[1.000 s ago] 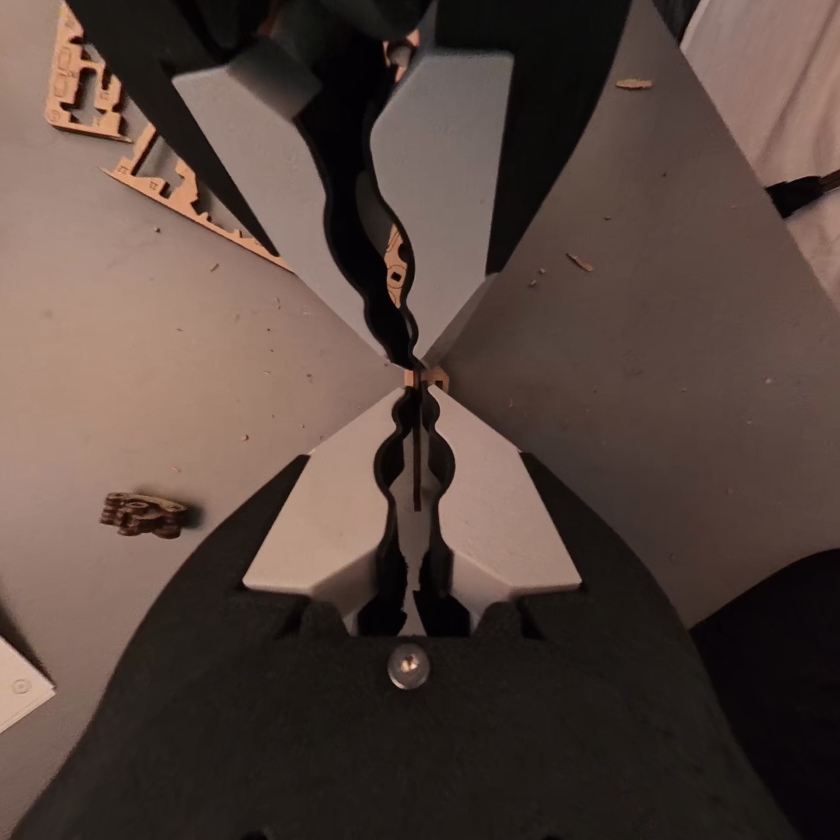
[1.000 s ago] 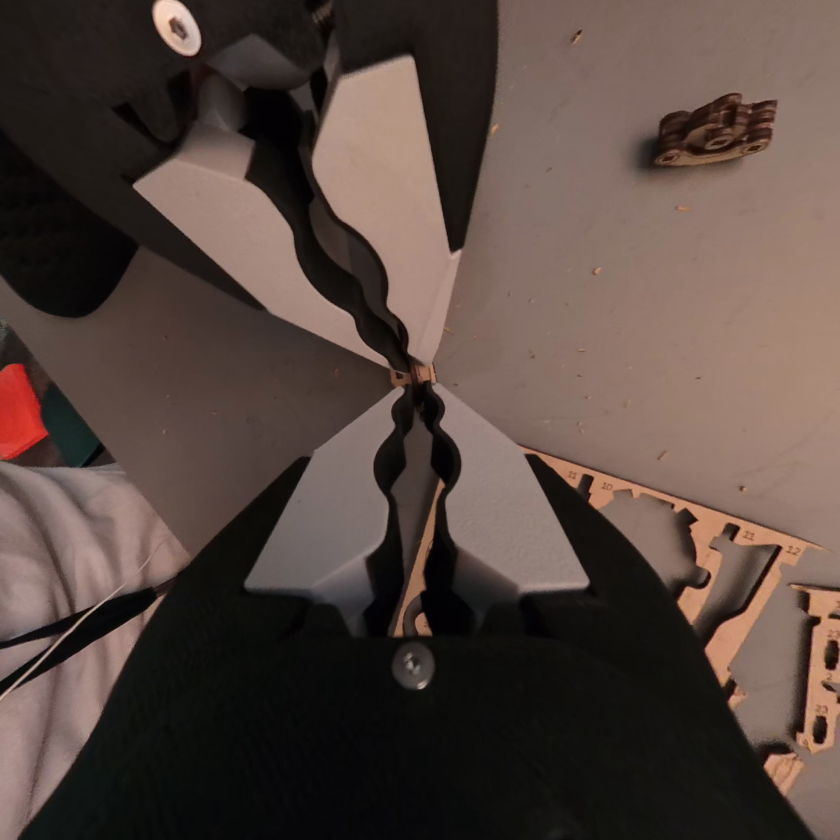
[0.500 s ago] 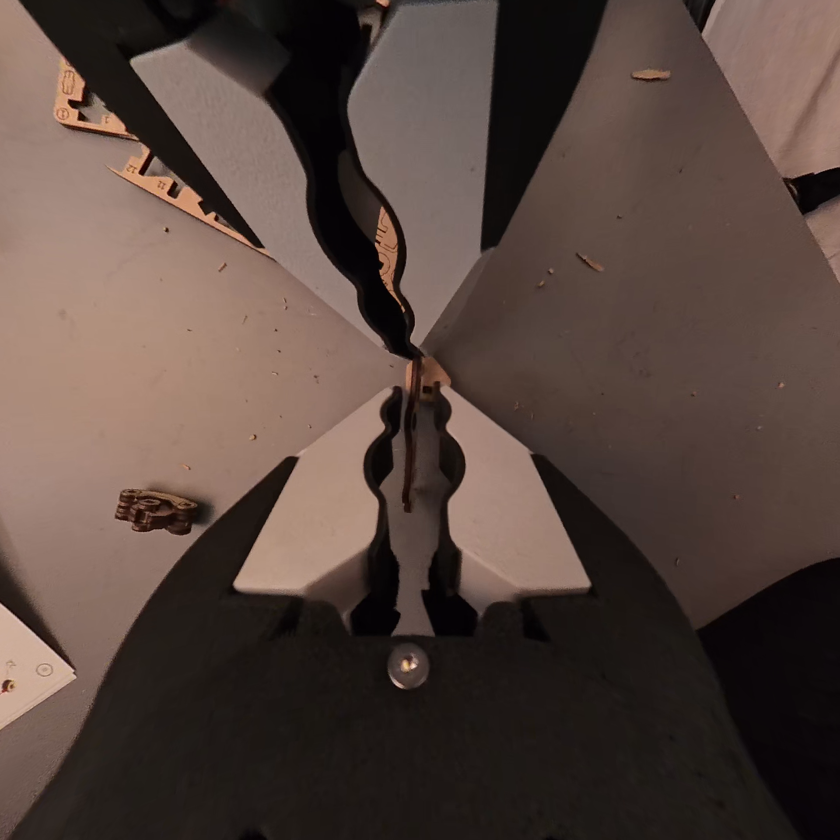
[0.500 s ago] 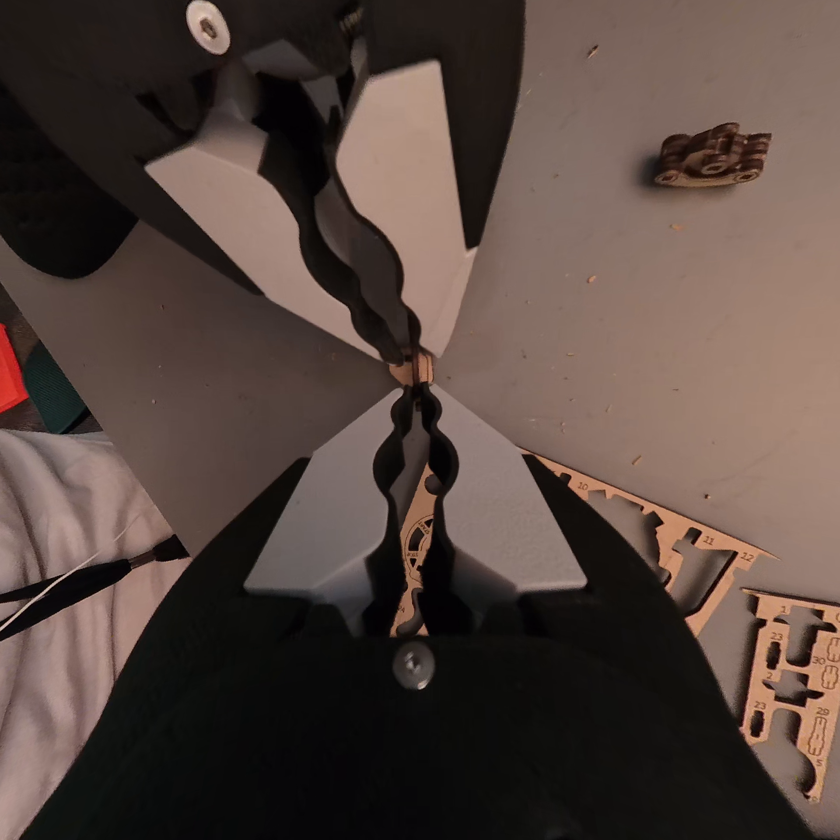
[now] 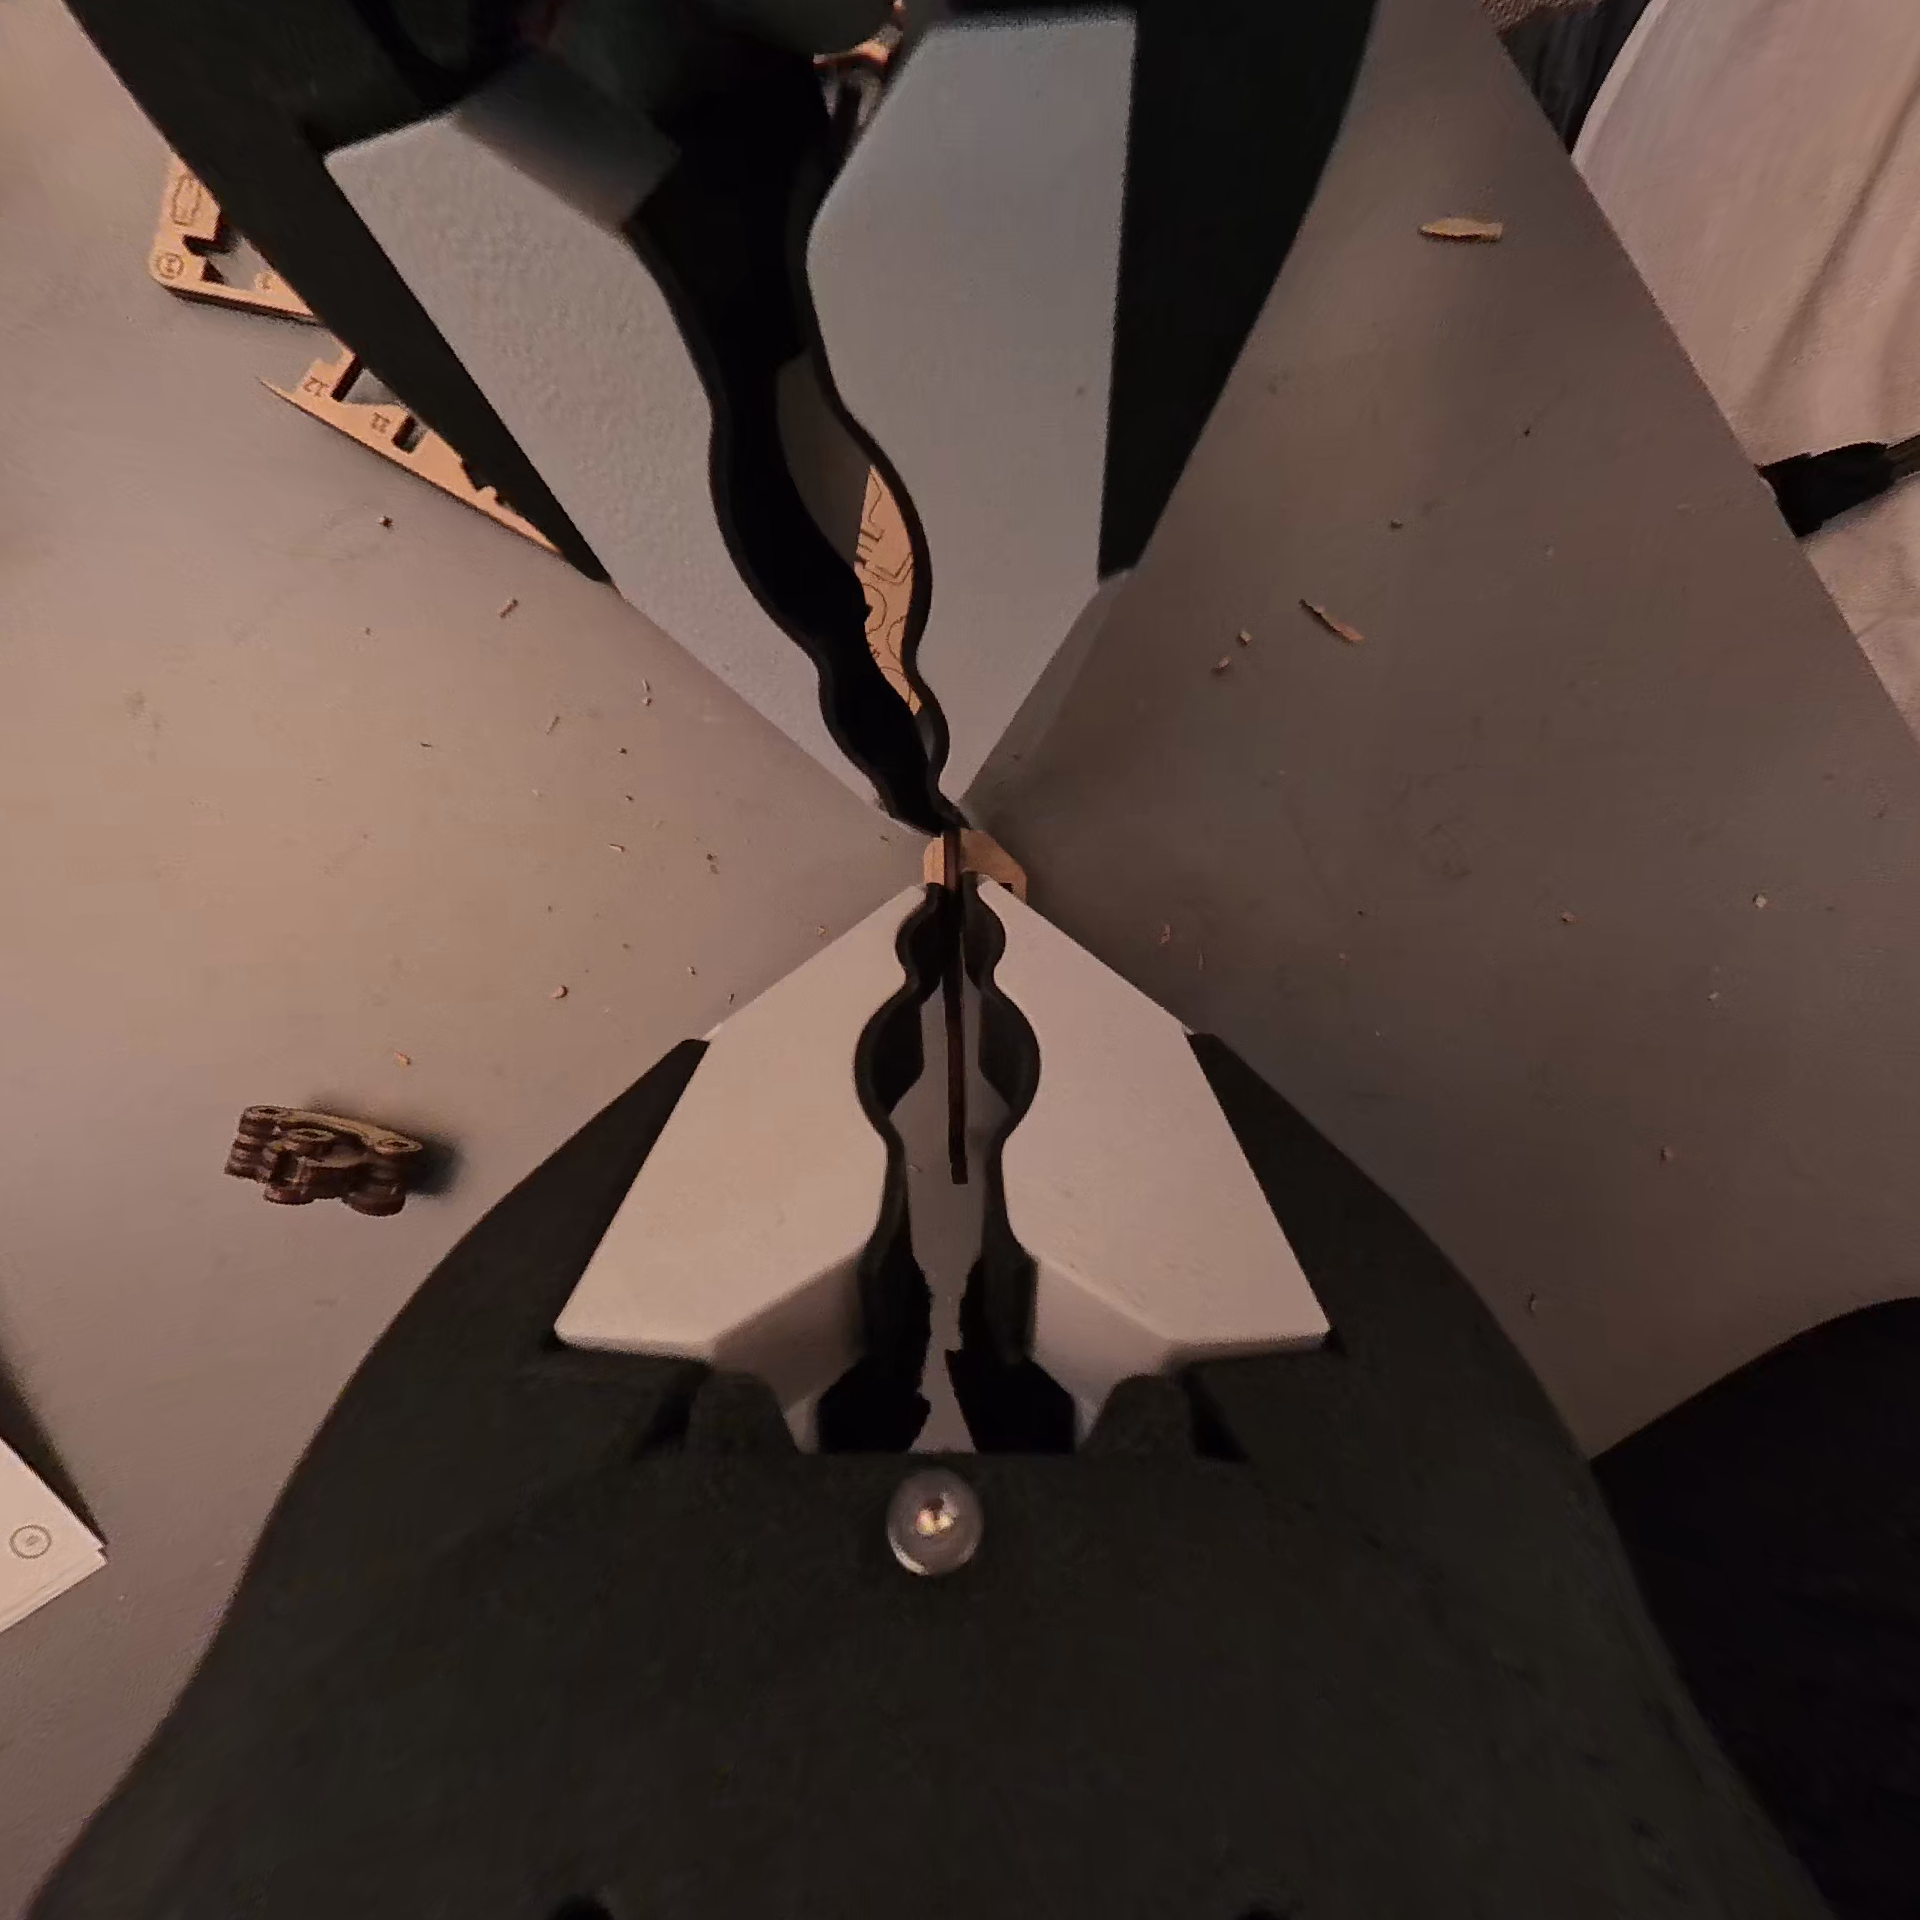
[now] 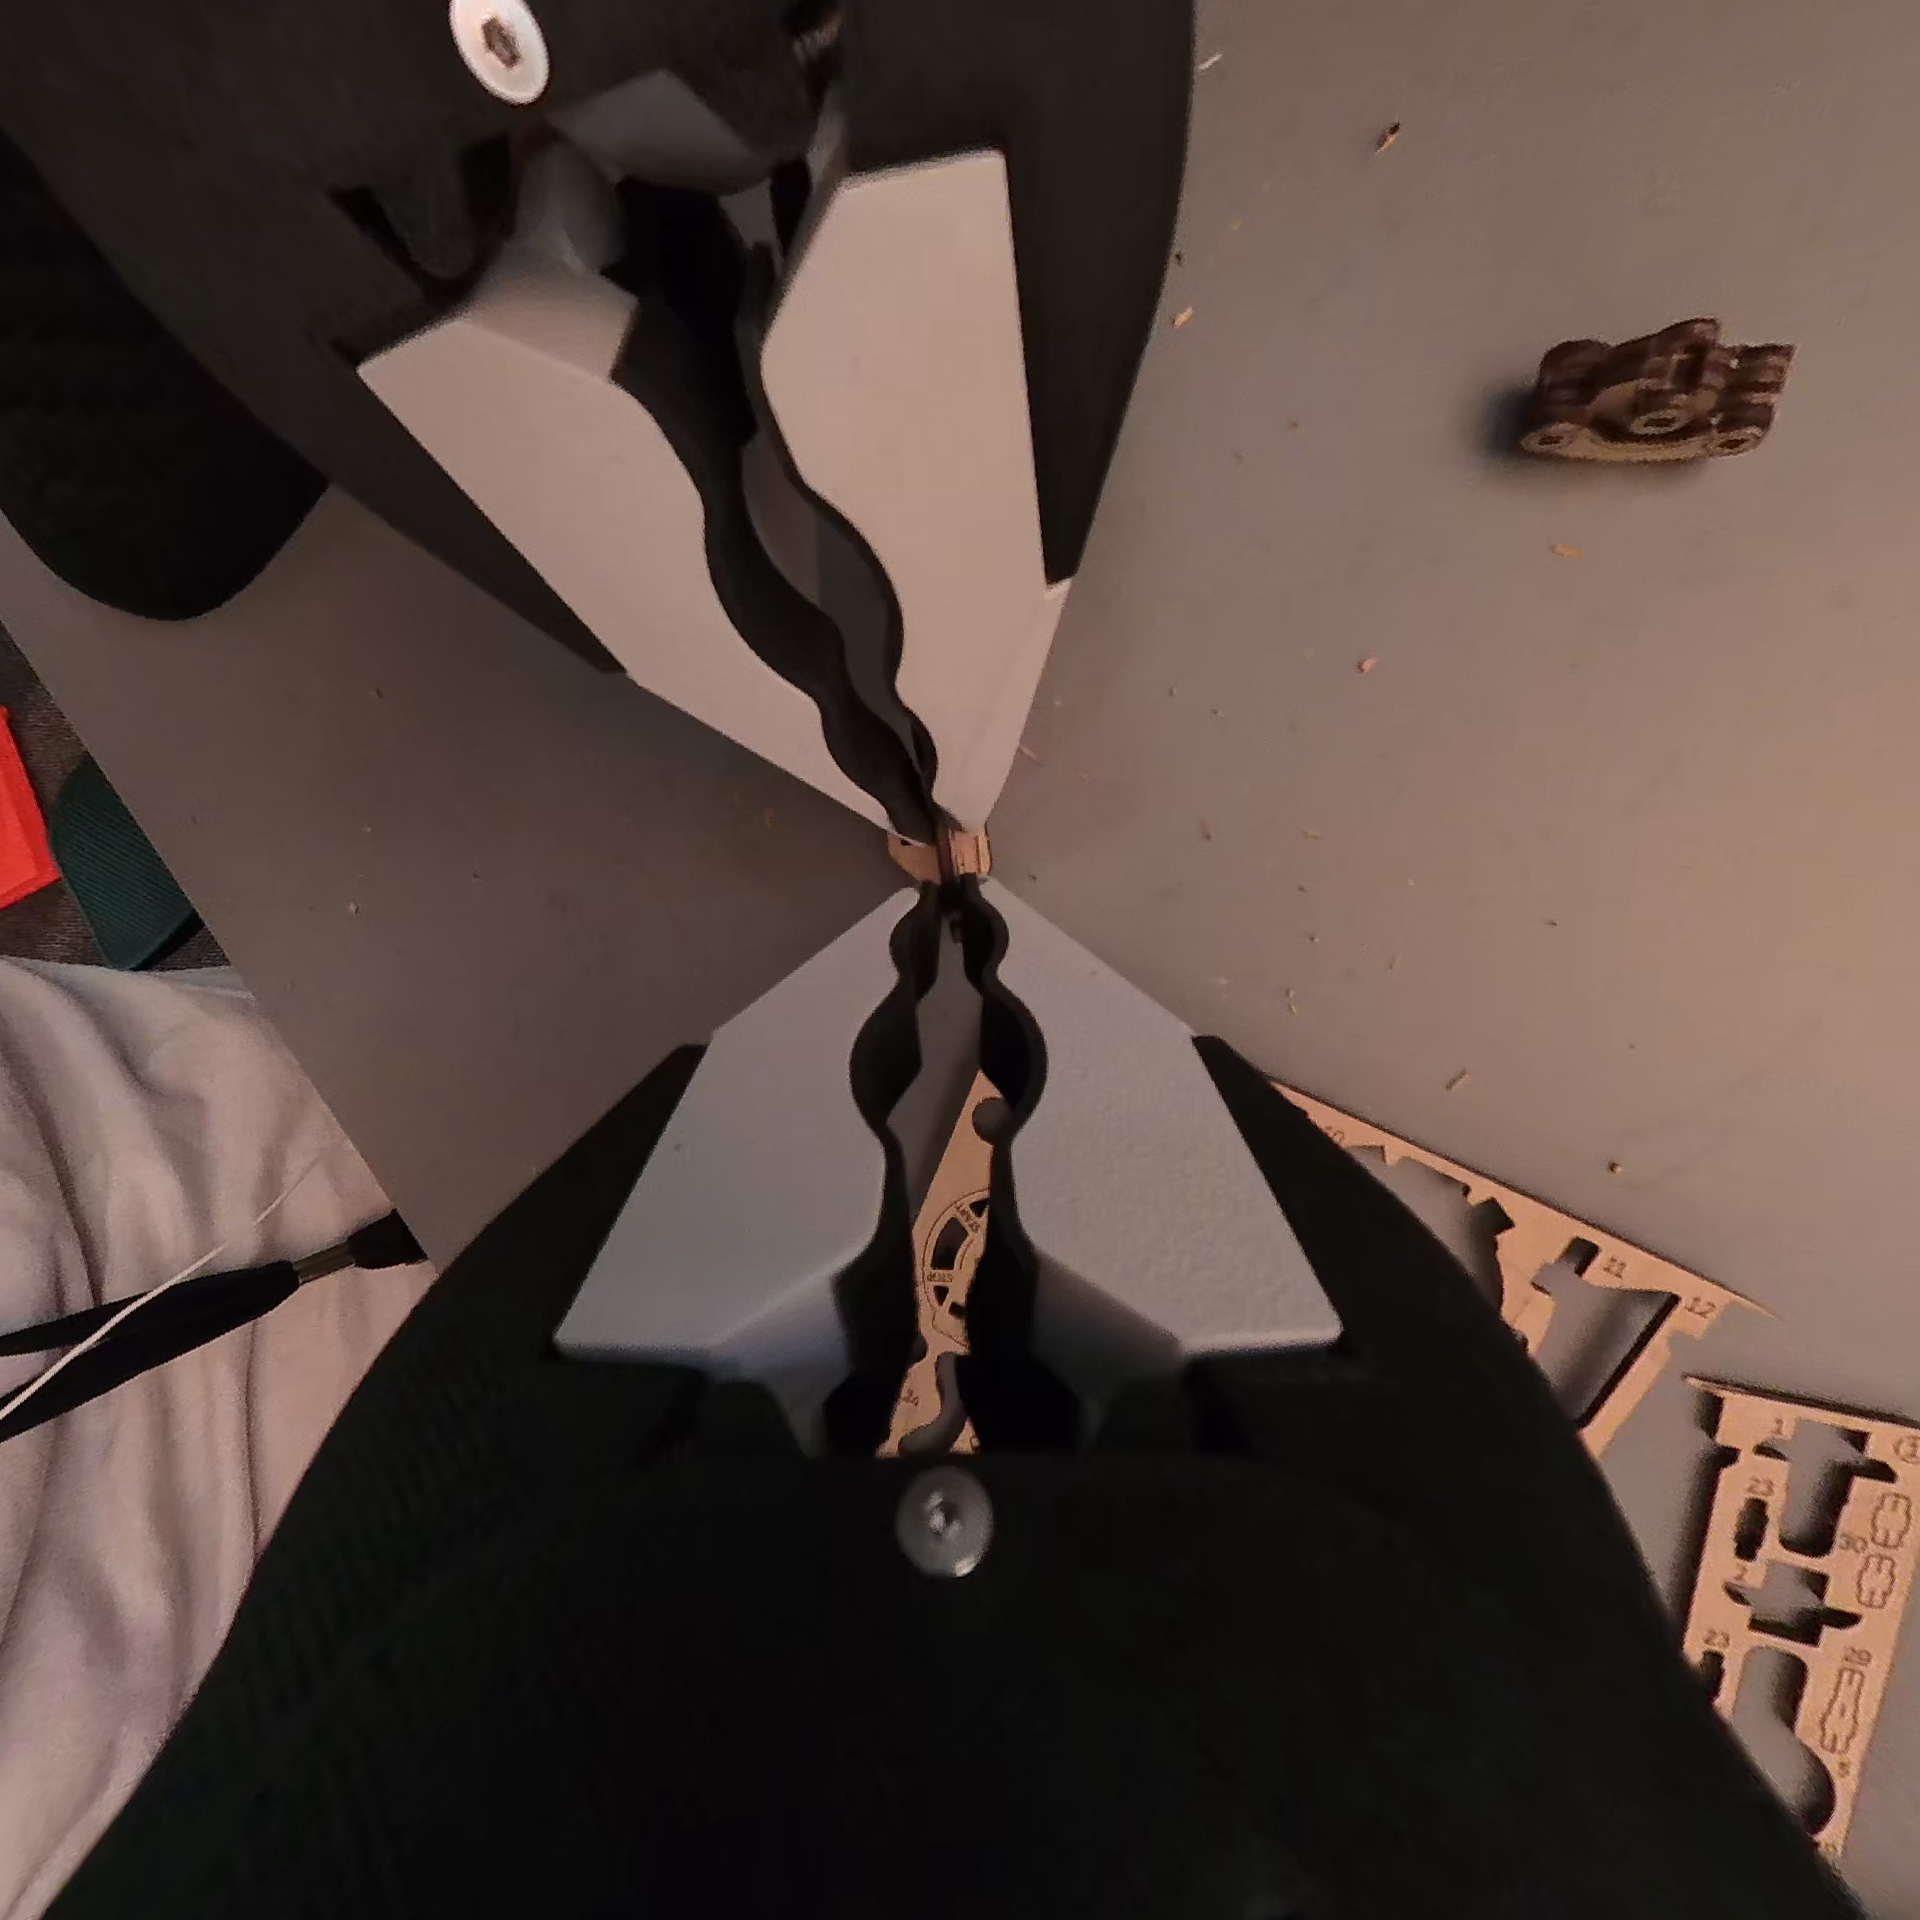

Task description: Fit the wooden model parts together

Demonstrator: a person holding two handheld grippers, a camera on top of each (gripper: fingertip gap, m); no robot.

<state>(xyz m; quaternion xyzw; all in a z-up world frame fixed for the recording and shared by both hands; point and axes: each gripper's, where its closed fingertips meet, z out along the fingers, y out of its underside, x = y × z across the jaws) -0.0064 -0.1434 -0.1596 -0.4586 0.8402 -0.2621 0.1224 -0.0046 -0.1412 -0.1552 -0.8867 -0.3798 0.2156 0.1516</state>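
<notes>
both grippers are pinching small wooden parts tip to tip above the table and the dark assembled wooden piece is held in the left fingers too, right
Not quite. The dark assembled wooden piece lies loose on the grey table, apart from both grippers, as the left wrist view shows. The left gripper and right gripper do pinch small wooden parts tip to tip.

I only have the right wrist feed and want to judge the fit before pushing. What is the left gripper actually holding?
Observer: The left gripper is shut on a thin flat wooden part. It shows edge-on, running back between the fingers from the tips.
Operator: Good. My right gripper pinches the small tan part. Is anything lying over there that I cannot see?
Observer: Yes, a white sheet of paper lies on the table, not far from the dark wooden assembly.
</notes>
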